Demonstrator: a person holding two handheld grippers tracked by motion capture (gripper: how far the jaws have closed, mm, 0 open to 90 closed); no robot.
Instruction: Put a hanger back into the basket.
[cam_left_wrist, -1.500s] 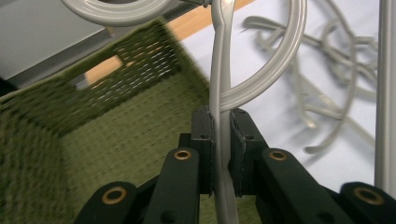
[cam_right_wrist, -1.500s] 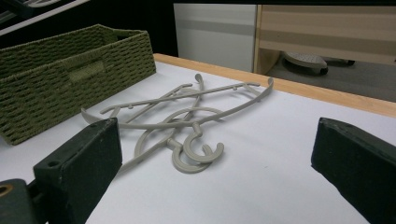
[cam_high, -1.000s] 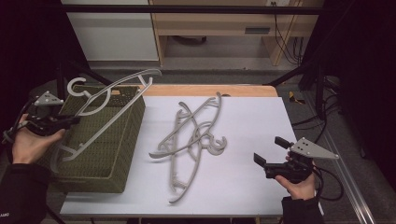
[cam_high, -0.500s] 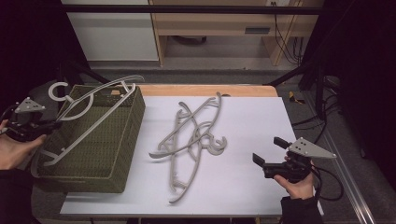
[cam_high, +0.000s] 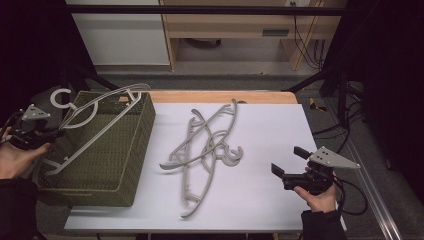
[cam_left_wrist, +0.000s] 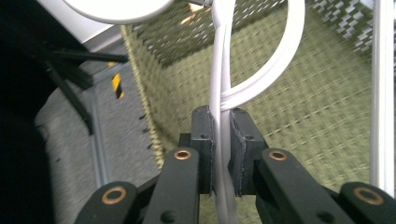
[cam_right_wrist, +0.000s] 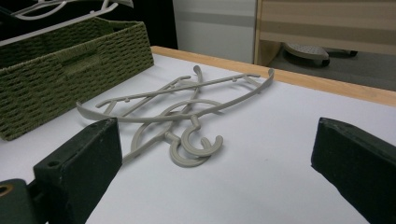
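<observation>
My left gripper (cam_high: 52, 133) is shut on a white plastic hanger (cam_high: 95, 127), which slants over the green woven basket (cam_high: 127, 165) at the table's left. Its hook (cam_high: 61, 97) sticks out past the basket's far left corner. In the left gripper view the black pads (cam_left_wrist: 203, 140) clamp the hanger's white bar (cam_left_wrist: 220, 79) above the basket's woven floor. Several grey hangers (cam_high: 207, 147) lie in a crossed pile mid-table, seen as a heap (cam_right_wrist: 182, 121) in the right gripper view. My right gripper (cam_high: 287, 162) stands open near the front right, pointing left at the pile.
The white tabletop (cam_high: 270, 130) has a wooden strip (cam_high: 220, 96) along its far edge. Beyond it stand a wooden bench and white cabinet. A metal rail (cam_high: 370, 185) runs along the table's right side. Bare surface lies between the pile and the right gripper.
My left hand has carried the white hanger leftward and lower over the basket. The right gripper and the grey pile have stayed put.
</observation>
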